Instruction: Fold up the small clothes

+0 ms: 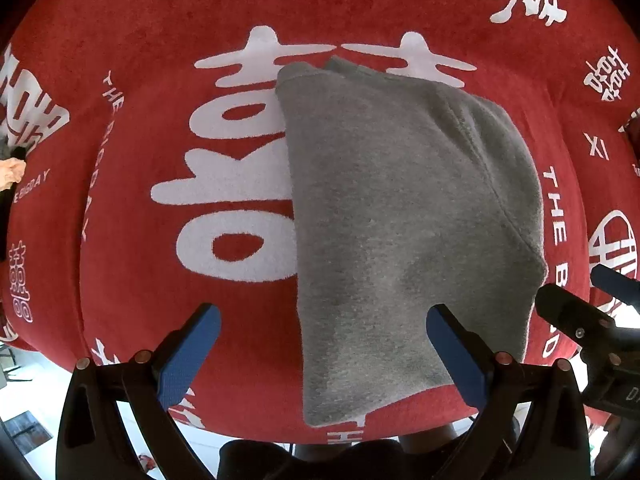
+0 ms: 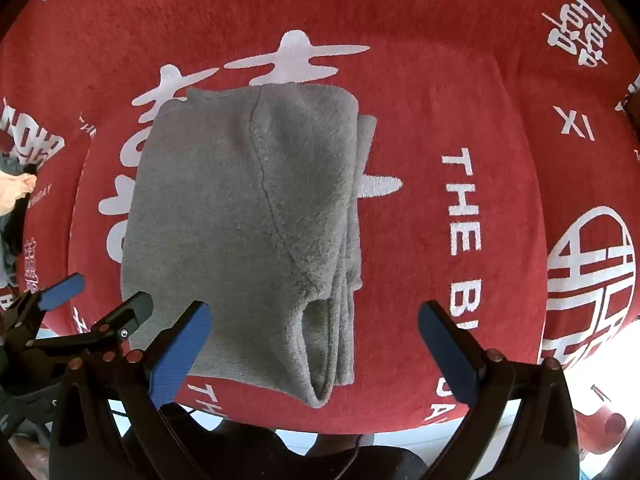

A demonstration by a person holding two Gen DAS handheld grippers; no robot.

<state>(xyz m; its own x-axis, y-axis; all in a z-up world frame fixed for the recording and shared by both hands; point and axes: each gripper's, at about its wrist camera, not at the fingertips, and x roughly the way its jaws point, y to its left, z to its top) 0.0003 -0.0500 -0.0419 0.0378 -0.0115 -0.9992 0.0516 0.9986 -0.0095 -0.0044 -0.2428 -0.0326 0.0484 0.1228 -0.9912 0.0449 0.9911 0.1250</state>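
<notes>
A grey fleece garment point(image 1: 400, 216) lies folded into a tall narrow stack on the red cloth with white characters point(image 1: 160, 304). In the right wrist view the same garment point(image 2: 240, 216) shows a curved seam and stacked layers along its right and near edges. My left gripper point(image 1: 324, 320) hovers open over the garment's near left edge, nothing between its blue pads. My right gripper point(image 2: 314, 322) is open above the garment's near right corner, holding nothing. The right gripper's fingers point(image 1: 576, 312) show at the left view's right edge, and the left gripper's fingers point(image 2: 100, 304) at the right view's left edge.
A small pile of other clothes, dark and peach coloured point(image 1: 12, 168), lies at the far left of the cloth point(image 2: 500, 80). The table's near edge runs just below the garment, with pale floor point(image 1: 24, 384) beyond it. A person's dark trousers point(image 2: 256, 456) show at the bottom.
</notes>
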